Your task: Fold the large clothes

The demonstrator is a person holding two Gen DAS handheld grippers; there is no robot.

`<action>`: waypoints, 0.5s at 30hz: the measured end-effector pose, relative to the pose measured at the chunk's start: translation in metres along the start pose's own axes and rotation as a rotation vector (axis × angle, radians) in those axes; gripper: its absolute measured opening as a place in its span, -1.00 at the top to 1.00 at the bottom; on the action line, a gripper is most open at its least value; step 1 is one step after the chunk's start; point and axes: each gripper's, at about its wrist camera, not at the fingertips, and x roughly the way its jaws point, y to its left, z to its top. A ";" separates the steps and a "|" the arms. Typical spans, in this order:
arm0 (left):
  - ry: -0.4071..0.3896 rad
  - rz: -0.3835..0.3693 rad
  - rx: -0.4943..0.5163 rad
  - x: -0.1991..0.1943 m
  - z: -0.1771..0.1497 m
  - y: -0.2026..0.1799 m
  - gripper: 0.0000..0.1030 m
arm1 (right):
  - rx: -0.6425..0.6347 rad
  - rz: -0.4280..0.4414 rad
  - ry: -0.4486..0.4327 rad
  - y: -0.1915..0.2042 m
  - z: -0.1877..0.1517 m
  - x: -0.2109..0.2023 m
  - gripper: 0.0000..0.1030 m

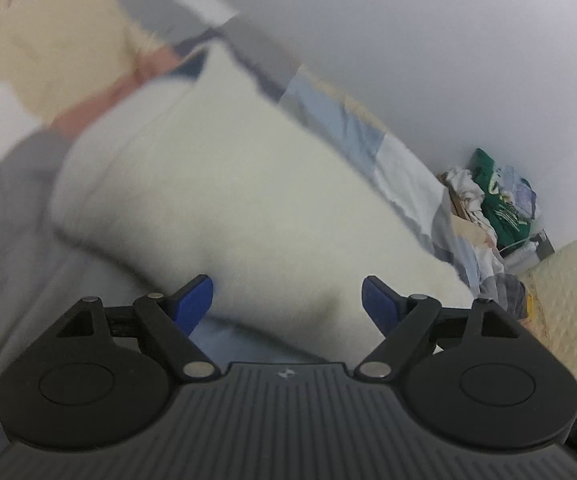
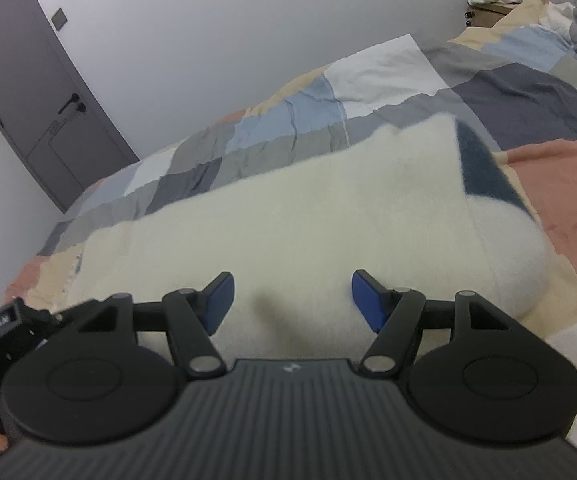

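Cream fleece garment [image 2: 288,216] just beyond right tool [image 2: 292,300]

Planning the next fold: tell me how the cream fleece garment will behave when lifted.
The cream fleece garment will probably flop and drape, since it lies in soft rounded folds. Its fluffy pile suggests it is light for its bulk and unlikely to slip from the blue pads.

The cream garment [image 2: 288,220] is a soft, fuzzy, matt fleece-like cloth with a dark blue fuzzy patch [image 2: 480,168] near one end. It lies on the bed's patchwork cover [image 2: 280,120], a thin, wrinkled, matt woven cloth. Each gripper [image 2: 292,300] is matt black plastic with ribbed housing, smooth blue pads [image 2: 220,300] and shiny metal pins [image 2: 204,363].
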 end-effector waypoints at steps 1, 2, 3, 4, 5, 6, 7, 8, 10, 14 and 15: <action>0.012 -0.004 -0.027 0.003 0.000 0.005 -0.65 | -0.002 -0.004 0.001 0.000 -0.001 0.000 -0.30; 0.029 -0.006 -0.055 0.007 0.000 0.010 -0.65 | 0.000 -0.008 0.002 0.000 -0.002 0.000 -0.30; 0.047 -0.009 -0.087 0.011 0.002 0.016 -0.65 | 0.002 -0.011 0.002 0.000 -0.002 -0.001 -0.30; 0.065 -0.018 -0.127 0.014 0.001 0.022 -0.65 | 0.002 -0.013 0.002 0.001 -0.003 -0.001 -0.30; 0.088 -0.026 -0.171 0.018 0.001 0.028 -0.65 | 0.000 -0.015 0.001 0.001 -0.004 -0.001 -0.30; 0.107 -0.035 -0.211 0.021 0.001 0.034 -0.65 | -0.001 -0.016 -0.001 0.001 -0.004 -0.001 -0.30; 0.125 -0.047 -0.254 0.025 0.000 0.040 -0.65 | 0.000 -0.017 -0.001 0.002 -0.005 -0.001 -0.30; 0.139 -0.060 -0.303 0.030 0.000 0.048 -0.65 | 0.003 -0.017 -0.001 0.002 -0.005 -0.001 -0.30; 0.135 -0.096 -0.374 0.035 0.001 0.058 -0.66 | 0.003 -0.019 0.000 0.002 -0.005 0.000 -0.31; 0.082 -0.121 -0.374 0.041 0.007 0.057 -0.63 | 0.016 0.003 -0.004 0.002 -0.005 0.000 -0.40; 0.076 -0.119 -0.396 0.043 0.006 0.059 -0.63 | 0.025 0.016 -0.005 0.002 -0.005 -0.001 -0.40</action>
